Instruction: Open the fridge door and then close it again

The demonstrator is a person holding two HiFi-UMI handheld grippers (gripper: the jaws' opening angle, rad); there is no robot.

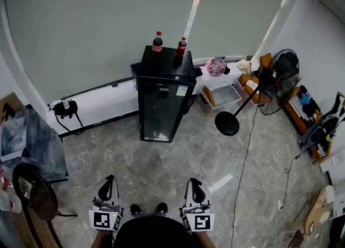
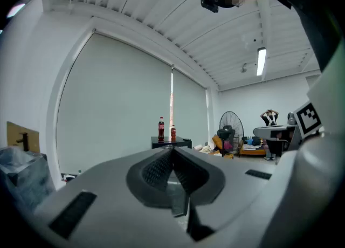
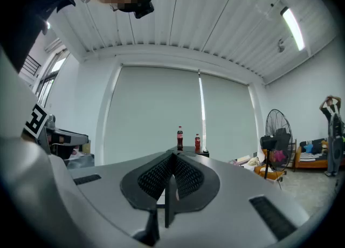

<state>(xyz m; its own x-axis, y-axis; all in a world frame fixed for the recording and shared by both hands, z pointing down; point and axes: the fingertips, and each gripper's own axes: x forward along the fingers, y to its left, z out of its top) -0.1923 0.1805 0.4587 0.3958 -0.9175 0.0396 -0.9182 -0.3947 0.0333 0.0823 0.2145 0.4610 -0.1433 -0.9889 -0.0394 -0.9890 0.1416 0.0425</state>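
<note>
A small black fridge (image 1: 161, 98) with a glass door stands against the far wall, door closed. Two cola bottles (image 1: 157, 42) stand on its top. Both grippers are held low and near my body, far from the fridge. My left gripper (image 1: 109, 184) is shut, its pads meeting with nothing between them. My right gripper (image 1: 193, 183) is likewise shut and empty. In the left gripper view the fridge (image 2: 171, 143) shows far off beyond the closed gripper (image 2: 172, 151). The right gripper view shows the bottles (image 3: 180, 137) above the closed gripper (image 3: 173, 158).
A standing fan (image 1: 272, 77) with a round base (image 1: 227, 123) stands right of the fridge, its cable across the floor. Boxes and clutter (image 1: 222, 95) lie beside the fridge. A bag (image 1: 29, 144) and a round stool (image 1: 35, 193) sit at left. A person (image 2: 268, 117) stands far off.
</note>
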